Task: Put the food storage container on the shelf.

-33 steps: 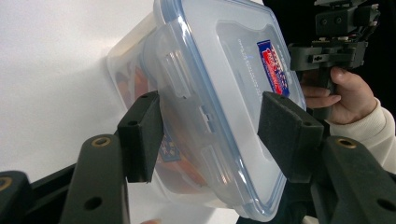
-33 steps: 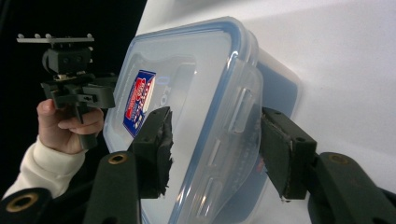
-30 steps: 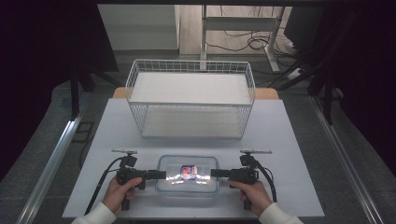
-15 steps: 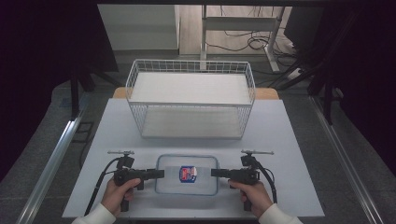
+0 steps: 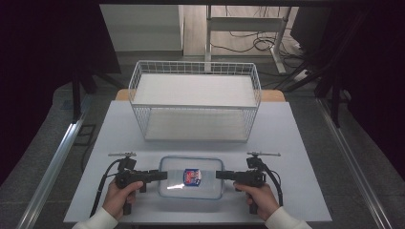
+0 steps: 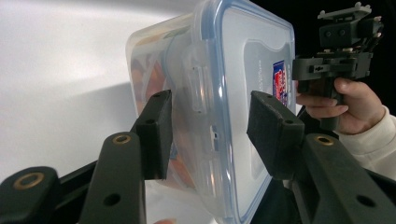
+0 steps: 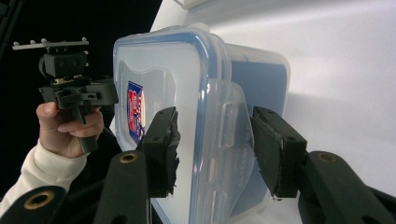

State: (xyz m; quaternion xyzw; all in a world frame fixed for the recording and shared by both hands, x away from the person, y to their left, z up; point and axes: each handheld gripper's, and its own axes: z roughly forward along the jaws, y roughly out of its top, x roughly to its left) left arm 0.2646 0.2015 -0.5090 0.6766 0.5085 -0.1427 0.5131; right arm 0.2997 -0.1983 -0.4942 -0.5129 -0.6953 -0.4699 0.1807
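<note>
A clear plastic container with a blue-rimmed clip lid and a small red and blue label lies flat on the white table near its front edge. My left gripper is at its left end and my right gripper at its right end. In the left gripper view the container has its end latch between the jaws of my left gripper, with gaps showing. In the right gripper view my right gripper straddles the other latch of the container in the same way. Both stand open.
A white wire basket with a flat white bottom stands behind the container at the middle of the table. Bare table lies on both sides of it. Beyond the table are a dark floor, cables and a desk frame.
The container's lid caught strong glare a second ago and looked tilted; it now lies flat. Both hands have stayed at its ends, barely shifting.
</note>
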